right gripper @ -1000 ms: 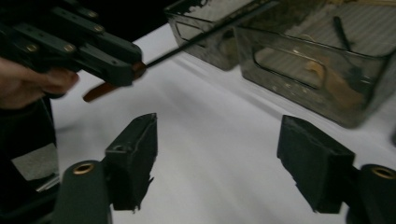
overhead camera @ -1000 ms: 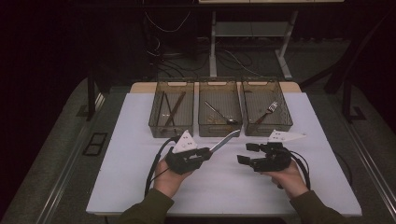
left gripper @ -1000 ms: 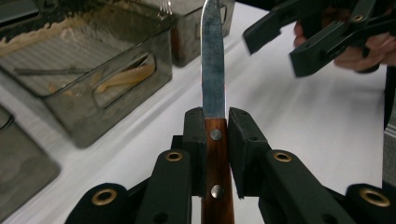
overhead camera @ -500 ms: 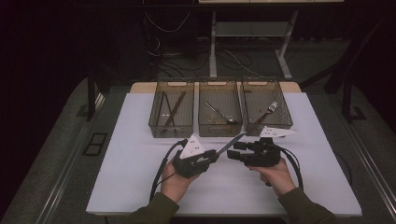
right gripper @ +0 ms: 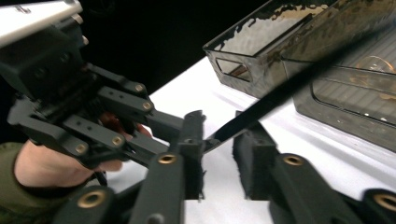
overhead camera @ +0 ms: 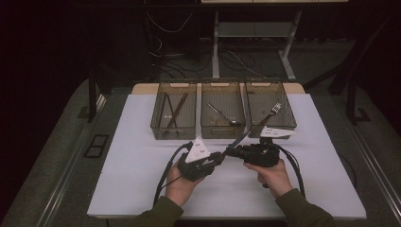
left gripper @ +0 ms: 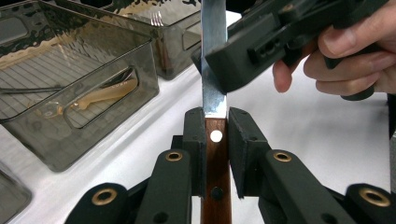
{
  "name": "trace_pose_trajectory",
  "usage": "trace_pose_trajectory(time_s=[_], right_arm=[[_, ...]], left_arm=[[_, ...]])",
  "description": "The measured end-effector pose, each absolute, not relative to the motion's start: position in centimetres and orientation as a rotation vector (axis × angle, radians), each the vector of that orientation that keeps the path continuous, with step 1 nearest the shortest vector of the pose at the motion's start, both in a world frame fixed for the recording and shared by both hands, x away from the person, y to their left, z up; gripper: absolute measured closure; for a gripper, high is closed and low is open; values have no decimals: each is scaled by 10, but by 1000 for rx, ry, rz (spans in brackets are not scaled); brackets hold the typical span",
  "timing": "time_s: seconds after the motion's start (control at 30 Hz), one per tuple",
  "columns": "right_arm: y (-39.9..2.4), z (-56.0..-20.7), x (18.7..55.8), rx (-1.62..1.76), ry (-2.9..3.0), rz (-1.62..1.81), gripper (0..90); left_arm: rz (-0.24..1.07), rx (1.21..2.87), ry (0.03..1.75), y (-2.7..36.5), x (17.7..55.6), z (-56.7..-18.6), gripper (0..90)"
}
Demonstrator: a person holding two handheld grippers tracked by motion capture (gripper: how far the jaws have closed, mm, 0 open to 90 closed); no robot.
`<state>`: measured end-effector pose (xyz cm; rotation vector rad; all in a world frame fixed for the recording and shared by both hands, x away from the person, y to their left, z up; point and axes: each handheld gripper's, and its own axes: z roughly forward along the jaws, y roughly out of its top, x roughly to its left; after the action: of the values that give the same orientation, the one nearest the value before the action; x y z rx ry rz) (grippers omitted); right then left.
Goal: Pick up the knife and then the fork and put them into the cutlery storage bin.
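High view, centre of the frame: the left gripper [overhead camera: 218, 157] and right gripper [overhead camera: 232, 151] meet nose to nose over the white table [overhead camera: 132, 142]. Left gripper view now, and its jaws are clamped on the knife [left gripper: 214, 93] by the brown wooden handle, blade running straight up. Right gripper's jaws have just been closing on that blade from the upper right. Right gripper view puts the blade between the pads, one touching, a gap at the other.

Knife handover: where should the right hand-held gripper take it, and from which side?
On the bare blade just above the wooden handle, which the left hand-held gripper fills. Come across the flat faces from the right; the right hand-held gripper has just been closing there.
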<state>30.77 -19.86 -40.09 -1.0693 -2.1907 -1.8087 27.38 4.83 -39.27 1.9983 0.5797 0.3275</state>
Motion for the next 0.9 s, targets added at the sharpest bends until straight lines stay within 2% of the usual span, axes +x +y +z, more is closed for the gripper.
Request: trace_pose_trajectory(time_s=[0.17,0.23,0.37,0.57,0.9], right_arm=[[-194,-397,308,-1035,-2164,-1830,890],[-193,-395,307,-1016,-2185,-1832,896],[-199,-390,309,-1038,-2264,-1822,896],[-231,-370,316,-1143,-2447,-1765,897],[-287,-328,339,-1350,-2570,-1736,898]], left_arm=[[317,1981,587,47,276,-396,767],[288,1977,589,49,278,-398,750],[257,1987,587,57,282,-400,632],[236,1985,586,82,282,-401,468],[225,1983,626,132,280,-412,301]])
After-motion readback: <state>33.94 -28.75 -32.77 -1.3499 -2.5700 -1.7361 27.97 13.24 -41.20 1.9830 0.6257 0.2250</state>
